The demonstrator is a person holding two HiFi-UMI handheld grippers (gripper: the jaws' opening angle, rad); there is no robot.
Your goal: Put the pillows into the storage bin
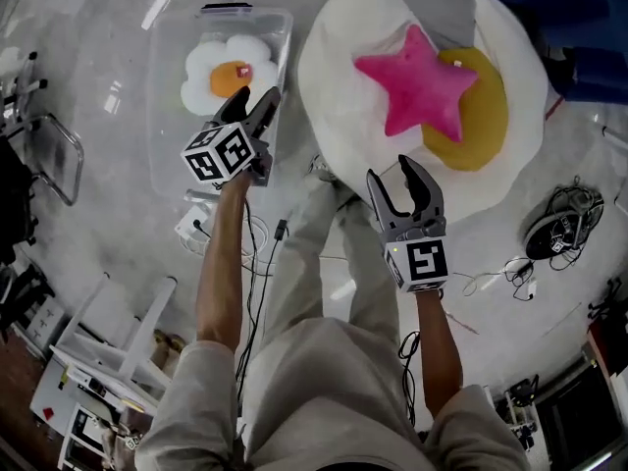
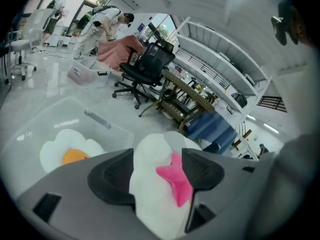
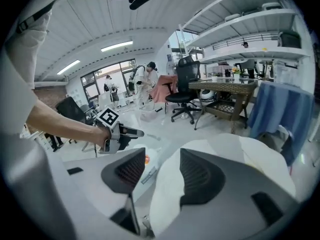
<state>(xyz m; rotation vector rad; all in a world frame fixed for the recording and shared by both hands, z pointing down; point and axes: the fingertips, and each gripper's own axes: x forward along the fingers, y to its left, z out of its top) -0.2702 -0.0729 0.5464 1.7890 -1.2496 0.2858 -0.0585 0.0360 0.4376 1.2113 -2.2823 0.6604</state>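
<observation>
Left tongs [image 1: 265, 101] and right tongs [image 1: 394, 170] both stand open, empty, above the floor [image 1: 108, 199]. A small egg pillow [image 1: 228, 72] lies in the storage bin [image 1: 165, 96]; the pink star pillow [image 1: 417, 81] rests on the big egg pillow [image 1: 343, 77] beside it. The big one looks wider than the bin and may jam on its rim. No legible writing shows.

The storage bin [image 1: 165, 135] is clear, smooth plastic. The pink star pillow [image 1: 417, 81], big white egg pillow [image 1: 339, 96] and small flower pillow [image 1: 211, 62] look like soft, matt plush cloth. The floor [image 1: 88, 184] is pale and glossy. The left tool [image 1: 267, 104] and right tool [image 1: 399, 173] are matt grey plastic.
</observation>
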